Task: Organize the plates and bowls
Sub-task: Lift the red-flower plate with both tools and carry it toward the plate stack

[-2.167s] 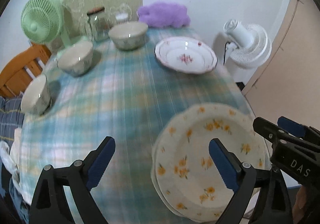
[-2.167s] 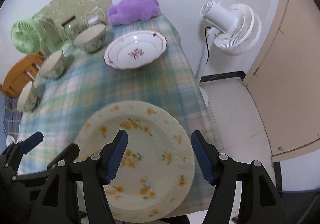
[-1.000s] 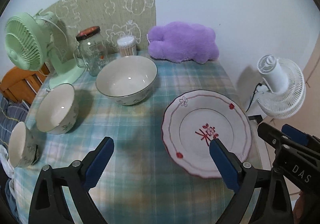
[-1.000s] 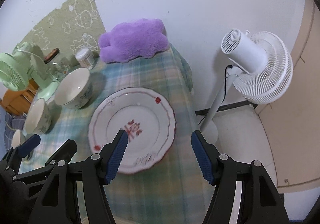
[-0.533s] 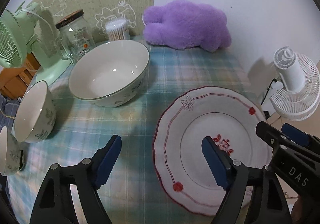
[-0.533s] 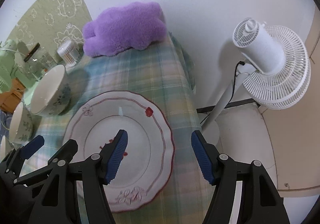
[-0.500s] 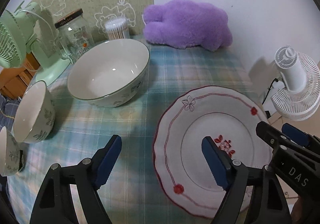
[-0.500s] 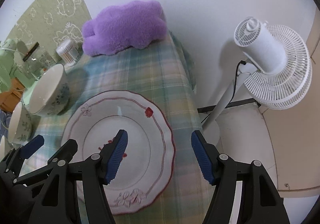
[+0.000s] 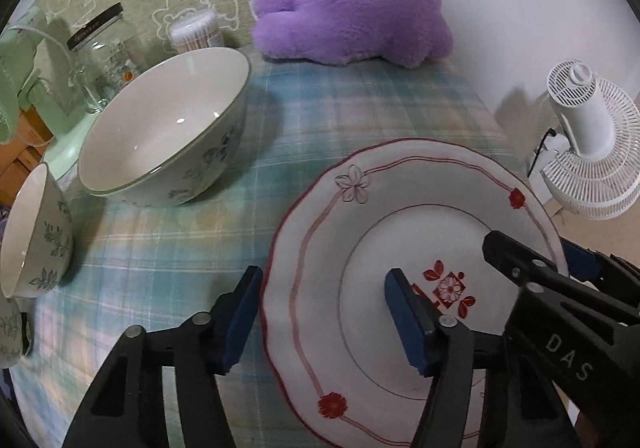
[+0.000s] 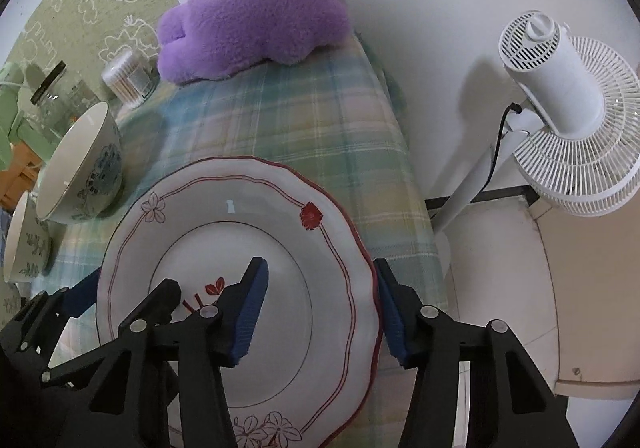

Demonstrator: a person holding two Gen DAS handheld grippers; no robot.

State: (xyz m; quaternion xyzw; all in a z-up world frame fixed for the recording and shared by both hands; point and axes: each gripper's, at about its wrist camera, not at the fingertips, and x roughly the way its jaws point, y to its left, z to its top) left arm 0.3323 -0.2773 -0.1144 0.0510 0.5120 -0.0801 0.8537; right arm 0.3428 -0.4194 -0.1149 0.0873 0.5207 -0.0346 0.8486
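A white plate with a red scalloped rim and red flowers lies on the plaid tablecloth, also in the right wrist view. My left gripper is open and straddles the plate's left rim. My right gripper is open and straddles the plate's right rim. A large white bowl with blue flowers stands left of the plate. A smaller bowl stands further left, and a third small bowl shows at the left edge.
A purple plush toy lies at the table's far end. A glass jar, a cotton swab tub and a green fan stand at the back left. A white floor fan stands off the table's right edge.
Both grippers have moved forward and down onto the red-rimmed plate and narrowed somewhat. Their jaws now straddle its opposite rims. Earlier they left a yellow-flowered plate stack behind.
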